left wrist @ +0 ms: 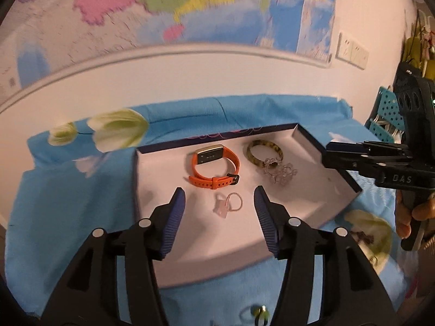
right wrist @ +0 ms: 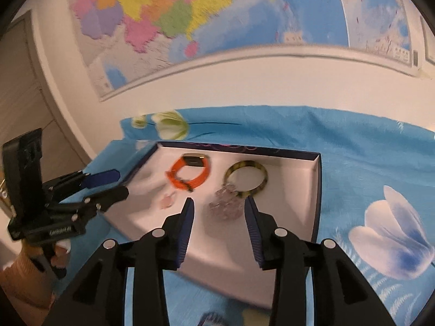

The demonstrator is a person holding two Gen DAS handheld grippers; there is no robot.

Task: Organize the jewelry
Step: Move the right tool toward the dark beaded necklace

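A shallow white box (left wrist: 152, 179) with dark blue walls lies on the blue flowered cloth. Inside are an orange watch (left wrist: 214, 169), a green-and-black bangle (left wrist: 265, 152), a clear beaded bracelet (left wrist: 280, 174) and a small pink ring-like piece (left wrist: 227, 205). My left gripper (left wrist: 219, 199) is open and empty, its fingers either side of the pink piece, above it. My right gripper (right wrist: 219, 210) is open and empty, over the beaded bracelet (right wrist: 225, 203). The watch (right wrist: 189, 172), bangle (right wrist: 246, 178) and pink piece (right wrist: 168, 200) also show in the right wrist view.
The blue flowered cloth (right wrist: 367, 163) covers the table against a white wall with a coloured map (right wrist: 190, 13). A small dark jewelry piece (left wrist: 361, 237) lies on the cloth right of the box. A teal perforated basket (left wrist: 386, 108) stands far right.
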